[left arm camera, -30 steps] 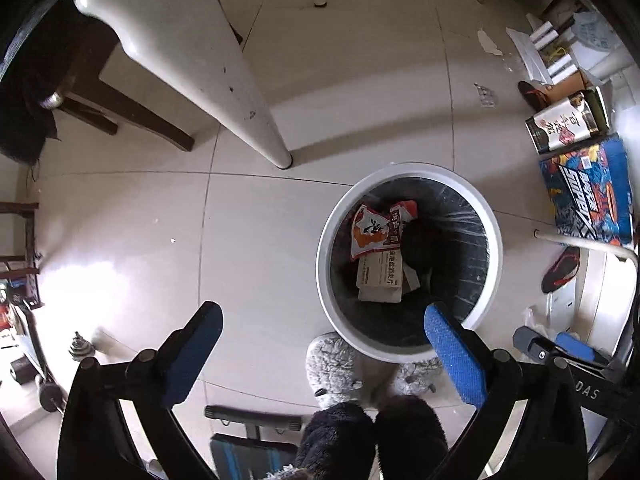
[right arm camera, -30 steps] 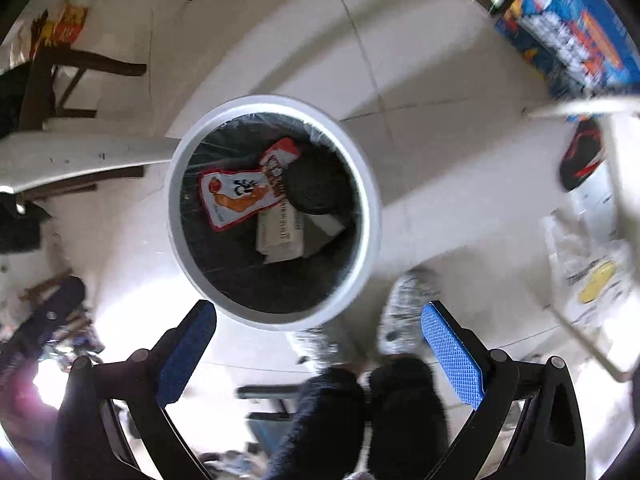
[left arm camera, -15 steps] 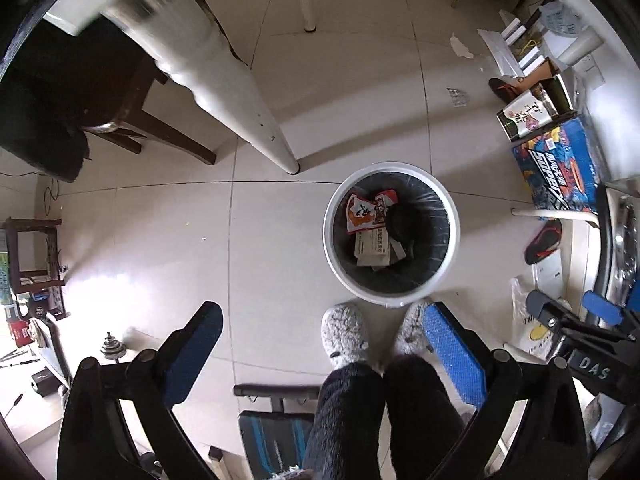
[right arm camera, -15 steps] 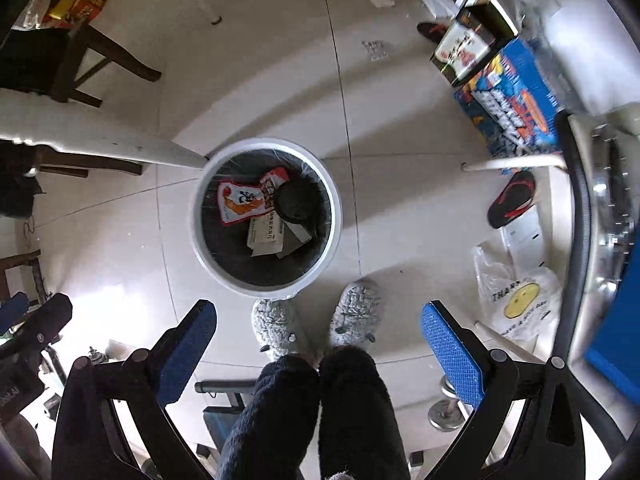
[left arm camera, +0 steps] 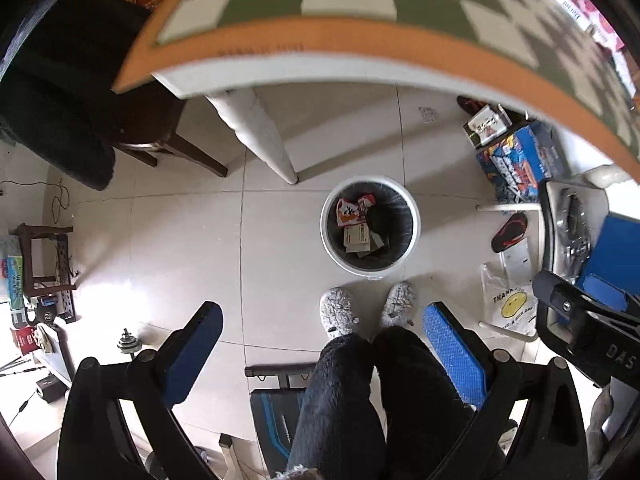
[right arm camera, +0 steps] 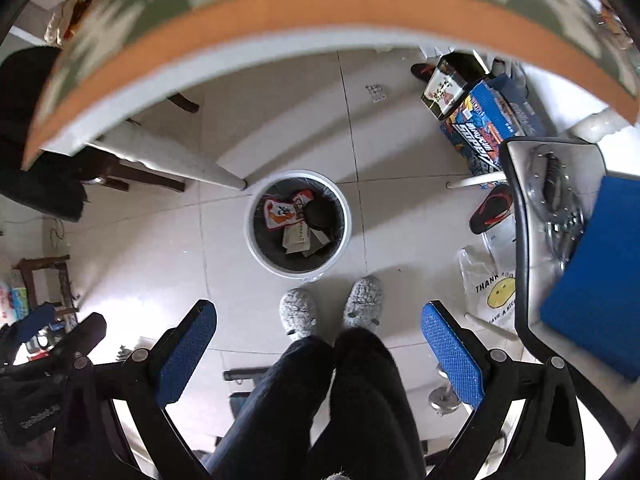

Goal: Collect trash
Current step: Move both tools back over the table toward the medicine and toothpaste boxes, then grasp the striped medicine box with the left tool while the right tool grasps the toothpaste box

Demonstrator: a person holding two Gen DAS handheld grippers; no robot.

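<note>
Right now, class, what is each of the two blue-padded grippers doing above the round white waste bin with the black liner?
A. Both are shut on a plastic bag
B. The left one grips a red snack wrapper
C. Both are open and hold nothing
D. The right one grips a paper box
C: the left gripper and the right gripper both have their pads spread wide with nothing between them, while the red snack wrapper and paper box lie inside the round white waste bin.

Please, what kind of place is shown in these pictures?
Probably a lived-in room at home: a tiled floor, a white trash bin beside a table with a checkered cloth, a wooden chair, and a person in fuzzy slippers.
</note>
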